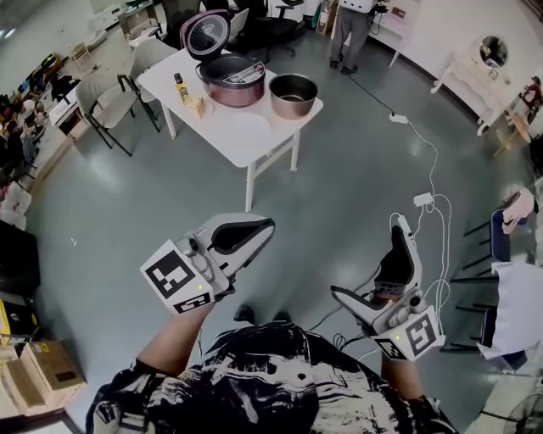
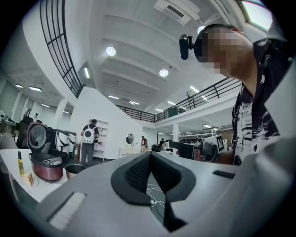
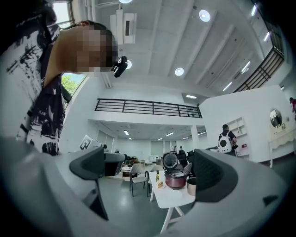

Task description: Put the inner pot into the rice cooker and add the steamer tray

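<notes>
Far ahead on a white table [image 1: 254, 144] stands a maroon rice cooker [image 1: 231, 80] with its lid up. The metal inner pot [image 1: 293, 94] sits on the table just right of it. A faint pale round shape [image 1: 242, 127] lies in front of the cooker; I cannot tell what it is. Both grippers hang over the floor well short of the table. My left gripper [image 1: 268, 225] is shut and empty, its pads [image 2: 138, 173] touching. My right gripper [image 1: 373, 264] is open and empty. The right gripper view frames the cooker [image 3: 175, 178] and pot [image 3: 190, 186] between the fingers.
A yellow bottle [image 1: 180, 87] and a small block [image 1: 198, 106] stand left of the cooker. Chairs [image 1: 110, 100] sit left of the table. A person [image 1: 352, 25] stands beyond it. White cables [image 1: 428, 199] trail over the floor at right, near more chairs [image 1: 501, 246]. Boxes [image 1: 42, 366] lie at lower left.
</notes>
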`<state>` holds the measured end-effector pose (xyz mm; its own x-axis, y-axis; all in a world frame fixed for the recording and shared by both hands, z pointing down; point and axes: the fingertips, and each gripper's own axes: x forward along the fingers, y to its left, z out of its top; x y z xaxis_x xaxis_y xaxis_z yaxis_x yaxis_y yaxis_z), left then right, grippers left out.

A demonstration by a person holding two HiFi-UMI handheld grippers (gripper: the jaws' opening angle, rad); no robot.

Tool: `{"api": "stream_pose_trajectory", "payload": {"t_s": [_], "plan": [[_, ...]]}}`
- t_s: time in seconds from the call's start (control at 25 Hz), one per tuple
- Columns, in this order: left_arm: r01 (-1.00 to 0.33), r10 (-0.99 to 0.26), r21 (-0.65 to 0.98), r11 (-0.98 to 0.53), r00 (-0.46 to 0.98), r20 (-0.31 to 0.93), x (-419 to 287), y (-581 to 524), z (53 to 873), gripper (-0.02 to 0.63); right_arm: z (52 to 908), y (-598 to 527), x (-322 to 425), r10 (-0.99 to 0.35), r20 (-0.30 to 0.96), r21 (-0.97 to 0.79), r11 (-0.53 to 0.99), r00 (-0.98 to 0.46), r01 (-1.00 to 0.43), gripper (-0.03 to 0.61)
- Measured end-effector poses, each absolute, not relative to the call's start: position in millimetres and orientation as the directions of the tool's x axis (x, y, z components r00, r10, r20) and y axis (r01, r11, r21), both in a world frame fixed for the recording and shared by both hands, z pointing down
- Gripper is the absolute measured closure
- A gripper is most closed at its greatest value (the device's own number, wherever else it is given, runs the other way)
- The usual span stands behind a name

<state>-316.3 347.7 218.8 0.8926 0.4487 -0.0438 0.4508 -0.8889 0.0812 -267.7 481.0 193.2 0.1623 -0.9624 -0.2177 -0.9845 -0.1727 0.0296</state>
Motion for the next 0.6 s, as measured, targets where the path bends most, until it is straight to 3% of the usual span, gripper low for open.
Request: {"api": "stream_pose_trajectory", "payload": {"t_s": [0.6], "plan": [[0.442,0.444,0.101,-0.892,0.896,0.006,-204,331,249,0.609,221,468,-151,-0.964,-0.196,-0.024,-0.179,0.18,-0.984,0.025]]}}
